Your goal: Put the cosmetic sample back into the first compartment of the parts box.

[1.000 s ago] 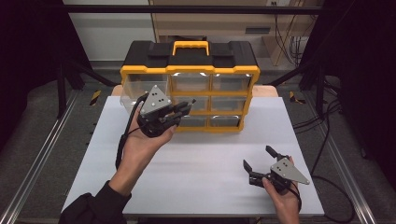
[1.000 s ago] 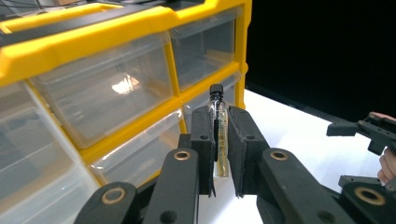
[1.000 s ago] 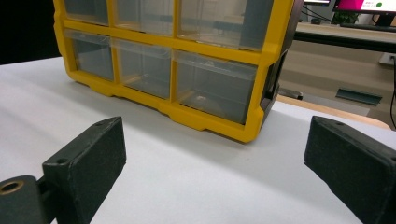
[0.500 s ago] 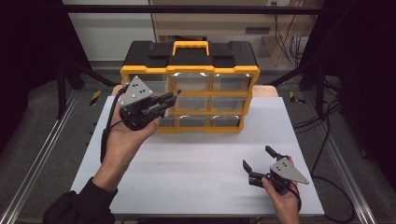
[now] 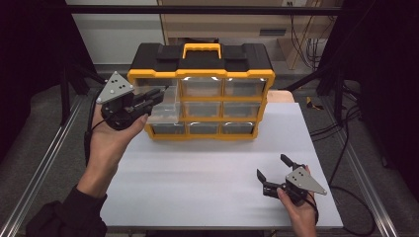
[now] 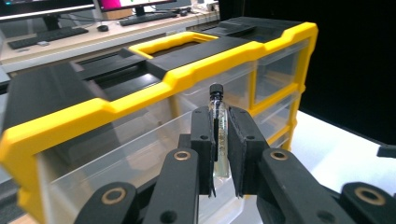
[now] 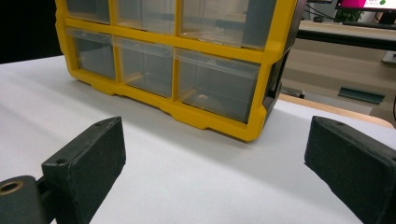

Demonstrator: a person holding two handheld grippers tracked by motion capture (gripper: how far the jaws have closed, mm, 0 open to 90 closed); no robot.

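Left gripper point(image 6: 220, 154): jaws pressed onto a small clear vial point(image 6: 218, 135); seen raised in the hand at the left end of the organiser in the high view point(image 5: 150, 98).
Vial: glass, upright between the pads, black cap point(image 6: 215, 89) standing clear above the jaw tips; a thin dark line runs down inside it.
Vial, place: held in the air just in front of the organiser's top row, over a pulled-out drawer.
Pulled-out drawer point(image 5: 164, 109): clear plastic, left column, drawn forward out of the frame; contents cannot be told.
Organiser point(image 5: 202, 74): yellow frame, black lid, yellow carry handle point(image 5: 201, 49), three rows of three clear drawers; stands at the far side of the desk.
Right gripper point(image 5: 274, 170): jaws spread wide, nothing between them; held low at the near right of the desk, pointing toward the organiser.
Right gripper pads point(image 7: 88, 158): black, foam-faced, well apart.
Desk point(image 5: 197, 177): white top, bare between the organiser and the right gripper.
Cables point(image 5: 341, 123): on the floor, right of the desk.
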